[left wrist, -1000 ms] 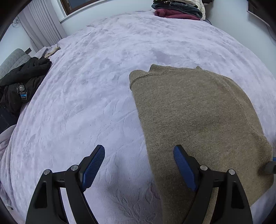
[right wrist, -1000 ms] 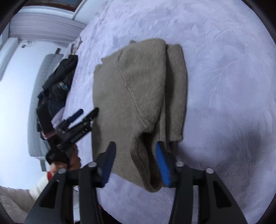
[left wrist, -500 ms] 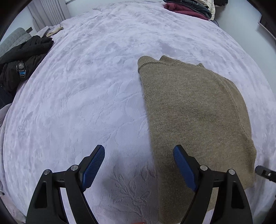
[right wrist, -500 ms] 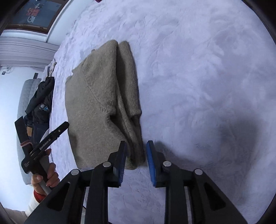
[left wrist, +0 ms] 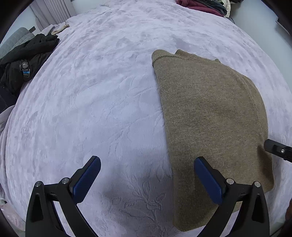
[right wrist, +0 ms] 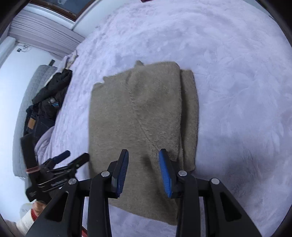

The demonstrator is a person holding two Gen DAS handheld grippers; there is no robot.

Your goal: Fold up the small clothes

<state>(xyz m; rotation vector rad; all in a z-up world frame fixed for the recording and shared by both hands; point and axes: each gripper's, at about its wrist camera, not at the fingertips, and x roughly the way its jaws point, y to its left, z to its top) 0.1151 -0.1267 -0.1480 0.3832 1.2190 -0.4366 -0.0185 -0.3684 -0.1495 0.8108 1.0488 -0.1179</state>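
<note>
A small tan knitted sweater (left wrist: 209,113) lies folded lengthwise on a lilac bedspread (left wrist: 94,94); it also shows in the right wrist view (right wrist: 138,113), with a folded sleeve strip along its right side. My left gripper (left wrist: 146,175) is open and empty, its right finger over the sweater's near left edge, its left finger over the bedspread. My right gripper (right wrist: 143,171) is open and empty, hovering over the sweater's near end. The left gripper also shows at the left in the right wrist view (right wrist: 73,160). The right gripper's tip shows at the right edge of the left wrist view (left wrist: 277,148).
A heap of black clothes (left wrist: 23,63) lies at the bed's left edge, also in the right wrist view (right wrist: 47,102). A stack of folded clothes (left wrist: 204,5) sits at the far end. A grey quilted headboard (right wrist: 25,113) stands on the left.
The right gripper has opened wider and moved over the sweater's near end. The left gripper has shifted slightly, staying open.
</note>
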